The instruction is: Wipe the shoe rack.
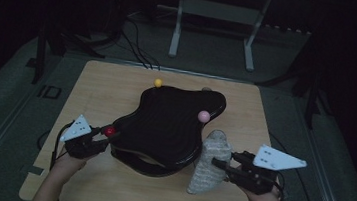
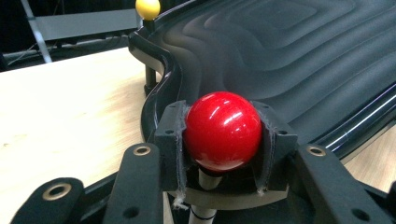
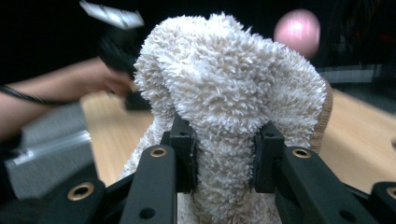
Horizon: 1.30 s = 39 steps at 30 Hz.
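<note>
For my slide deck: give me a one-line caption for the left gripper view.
Left claw clamped on the glossy red ball knob at the rim of a ridged black tray.

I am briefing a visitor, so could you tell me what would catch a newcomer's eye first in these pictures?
First, the big glossy black tray with rippled contours, mid-table, with yellow and pink balls at its rim. Next, the shiny red ball at its near-left edge, clamped by the left gripper. Then the fluffy beige towel, pinched by the right gripper beside the tray's right side.
</note>
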Available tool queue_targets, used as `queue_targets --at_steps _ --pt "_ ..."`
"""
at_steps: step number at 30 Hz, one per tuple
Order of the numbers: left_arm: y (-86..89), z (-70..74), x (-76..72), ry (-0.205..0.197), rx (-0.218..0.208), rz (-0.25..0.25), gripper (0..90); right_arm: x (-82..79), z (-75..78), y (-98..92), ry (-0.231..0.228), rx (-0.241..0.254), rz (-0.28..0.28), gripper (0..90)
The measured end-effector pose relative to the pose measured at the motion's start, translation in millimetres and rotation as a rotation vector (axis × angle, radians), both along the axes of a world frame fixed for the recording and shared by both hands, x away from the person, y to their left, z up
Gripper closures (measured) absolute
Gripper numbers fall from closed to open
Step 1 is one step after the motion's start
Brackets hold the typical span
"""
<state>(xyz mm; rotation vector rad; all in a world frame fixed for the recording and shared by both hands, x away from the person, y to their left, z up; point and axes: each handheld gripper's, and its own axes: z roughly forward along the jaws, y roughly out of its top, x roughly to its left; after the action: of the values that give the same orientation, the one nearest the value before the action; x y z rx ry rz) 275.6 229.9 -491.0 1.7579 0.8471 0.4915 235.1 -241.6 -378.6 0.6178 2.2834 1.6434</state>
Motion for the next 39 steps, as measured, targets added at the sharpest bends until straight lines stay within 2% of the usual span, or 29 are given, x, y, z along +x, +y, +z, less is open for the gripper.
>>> queue_targets --at_steps 2,4,7,9,10,13,17,20,22,27,29,30,31,32,35,37,39 --pt "-0.2 -0.1 -0.2 0.0 -0.001 0.002 59.4 -8.2 12.3 -3.9 -0.031 0.044 0.019 68.2" --pt "-0.1 0.0 -0.1 0.0 0.0 0.002 59.3 -14.4 21.5 -2.2 -0.046 0.063 0.052 67.9" --pt "-0.5 0.0 -0.5 0.0 0.001 0.005 59.3 -20.2 27.5 6.6 -0.06 0.059 0.101 67.7" --pt "0.0 0.3 0.0 0.002 0.002 0.0 59.4 -18.1 26.3 15.1 -0.06 0.039 0.103 67.6" --pt "-0.1 0.6 0.0 0.003 0.005 0.0 59.4 -15.1 24.3 18.3 -0.05 0.033 0.101 67.6" --pt "0.2 -0.1 0.2 0.002 -0.003 -0.001 59.4 -4.0 16.8 27.2 -0.046 -0.026 0.056 67.5" --pt "1.5 -0.4 0.1 0.002 -0.007 0.002 59.4 8.0 3.6 25.1 -0.014 -0.003 0.013 68.1" --pt "2.2 -0.4 1.1 0.002 -0.009 -0.007 59.4 11.8 -4.8 20.0 0.013 -0.008 -0.004 68.2" --pt "2.1 -0.6 0.8 0.003 -0.011 -0.005 59.4 12.3 -3.1 17.3 0.008 -0.024 -0.023 68.0" --pt "1.8 -0.2 0.7 0.004 -0.007 -0.006 59.4 13.8 6.8 16.9 -0.019 0.006 -0.016 68.1" --pt "2.3 -0.5 0.9 0.004 -0.01 -0.006 59.4 17.6 2.4 22.2 -0.017 -0.025 -0.025 68.5" --pt "2.3 -0.1 1.0 0.005 -0.007 -0.006 59.4 20.2 -1.7 23.1 -0.007 -0.024 -0.026 68.5" --pt "2.1 0.0 0.9 0.004 -0.006 -0.006 59.4 23.1 -4.4 20.8 0.014 0.005 -0.019 68.5" --pt "2.1 -0.1 0.8 0.003 -0.006 -0.005 59.4 25.0 -5.5 19.3 0.018 -0.001 -0.029 68.5" --pt "2.3 -0.4 1.0 0.001 -0.007 -0.007 59.4 27.4 -1.8 18.5 -0.001 -0.028 -0.073 68.2" --pt "2.0 -0.6 0.6 0.002 -0.01 -0.003 59.4 29.0 3.9 18.2 -0.023 -0.01 -0.083 68.0" --pt "2.1 -0.7 0.8 0.002 -0.011 -0.003 59.4 33.8 5.5 20.8 -0.021 0.0 -0.072 68.0"
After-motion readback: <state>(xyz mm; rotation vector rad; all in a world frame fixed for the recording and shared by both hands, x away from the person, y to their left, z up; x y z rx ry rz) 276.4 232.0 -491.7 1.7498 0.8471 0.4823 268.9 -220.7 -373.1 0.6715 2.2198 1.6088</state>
